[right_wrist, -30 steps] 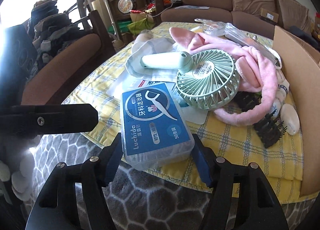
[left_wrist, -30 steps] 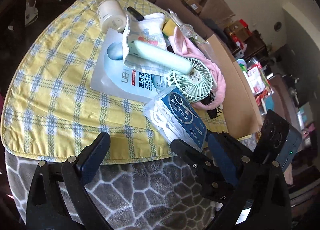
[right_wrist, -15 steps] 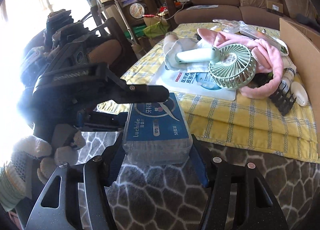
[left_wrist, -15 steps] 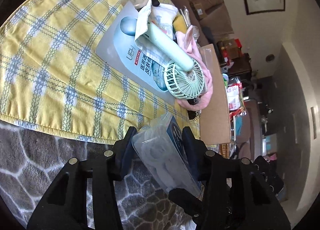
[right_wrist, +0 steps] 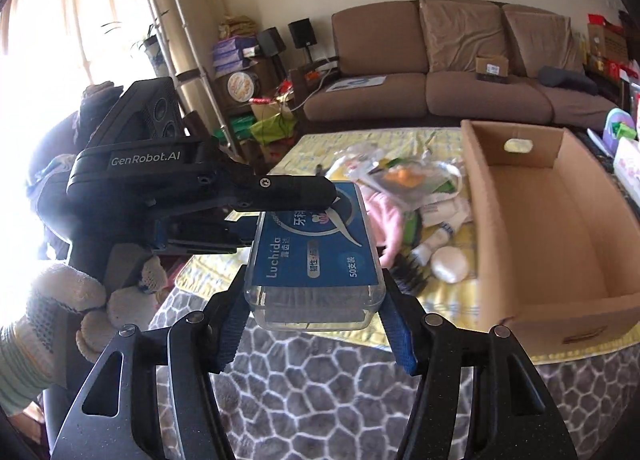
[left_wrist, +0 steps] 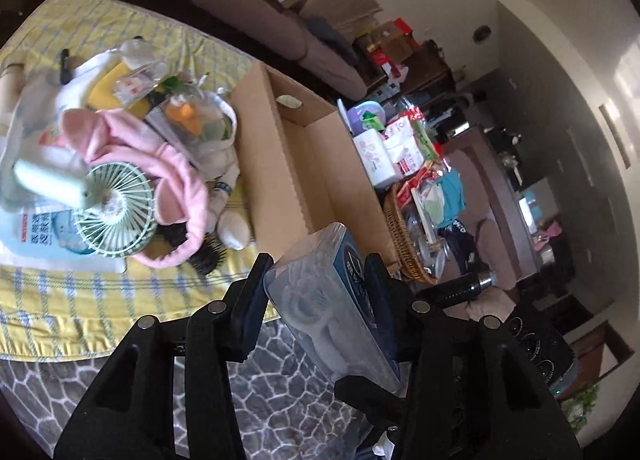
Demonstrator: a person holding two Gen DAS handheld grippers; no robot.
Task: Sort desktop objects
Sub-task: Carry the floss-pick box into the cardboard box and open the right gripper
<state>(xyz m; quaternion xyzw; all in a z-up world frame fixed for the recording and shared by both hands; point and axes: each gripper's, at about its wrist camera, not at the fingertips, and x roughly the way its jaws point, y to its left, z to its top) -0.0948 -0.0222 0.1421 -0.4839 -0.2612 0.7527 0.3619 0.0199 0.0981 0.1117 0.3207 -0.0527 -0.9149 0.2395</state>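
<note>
Both of my claws grip the same clear floss-pick box (right_wrist: 314, 256) with its blue label, held in the air above the grey patterned rug, just off the near edge of the tabletop (left_wrist: 72, 312). The right claw (right_wrist: 316, 320) clamps the box across its short end, blue pads pressed to either side. The left claw (left_wrist: 318, 288) pinches it from the side, one finger lying over the label in the right wrist view, the other under the box. A white-gloved hand (right_wrist: 60, 312) holds the left rig. On the yellow checked cloth lie a mint handheld fan (left_wrist: 114, 216), a pink headband (left_wrist: 168, 172), a black hairbrush (left_wrist: 208, 254), a clear pouch (left_wrist: 196, 120) and a white sachet pack (left_wrist: 36, 232), heaped together. Beside them stands an open cardboard box (right_wrist: 548, 220), nothing visible inside. A brown sofa (right_wrist: 460, 72) lines the far wall.
</note>
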